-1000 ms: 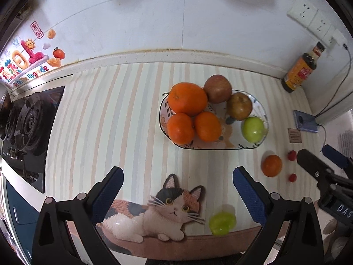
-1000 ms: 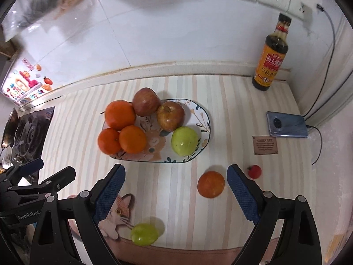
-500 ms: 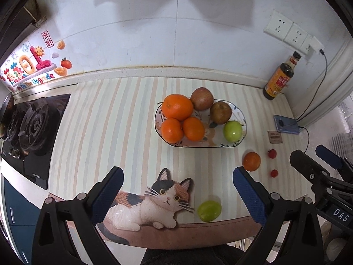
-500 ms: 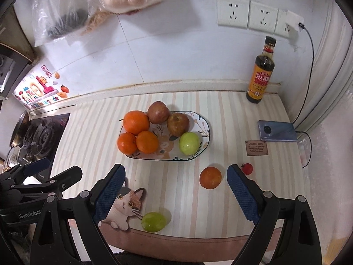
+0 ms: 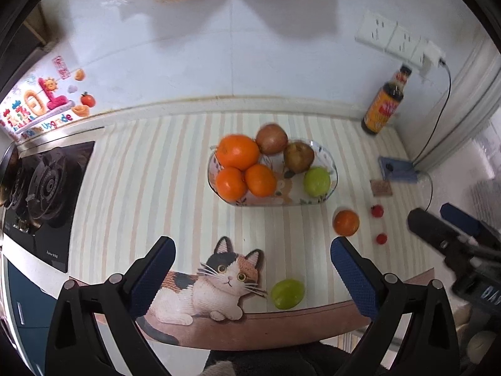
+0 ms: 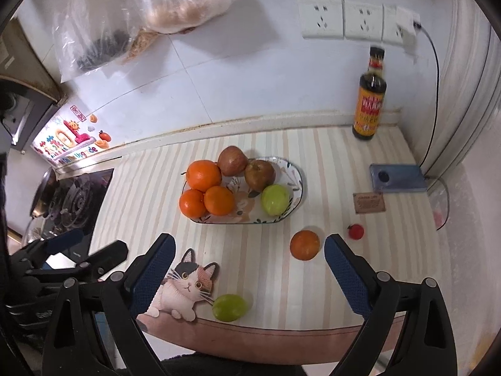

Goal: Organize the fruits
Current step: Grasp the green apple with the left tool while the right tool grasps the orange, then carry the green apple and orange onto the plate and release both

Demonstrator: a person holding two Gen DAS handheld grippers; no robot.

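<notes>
A patterned oval plate (image 5: 331, 163) (image 6: 298, 185) on the striped counter holds three oranges (image 5: 238, 152), two brownish apples (image 5: 298, 156) and a green fruit (image 5: 317, 181). Loose on the counter lie an orange (image 5: 346, 222) (image 6: 304, 245), a green fruit (image 5: 287, 293) (image 6: 229, 307) near the front edge, and two small red fruits (image 5: 377, 210) (image 6: 356, 231). My left gripper (image 5: 252, 263) is open and empty, held above the front edge. My right gripper (image 6: 249, 258) is open and empty, also back from the fruit.
A gas stove (image 5: 40, 188) sits at the left. A sauce bottle (image 6: 369, 106), a phone on a cable (image 6: 397, 178) and a small card (image 6: 369, 202) are at the right. A cat picture (image 5: 219, 285) is on the mat. Bags (image 6: 141, 15) hang on the wall.
Both grippers have pulled back and up from the counter, so more of the wall and the counter's front edge shows. The fruit has not moved.
</notes>
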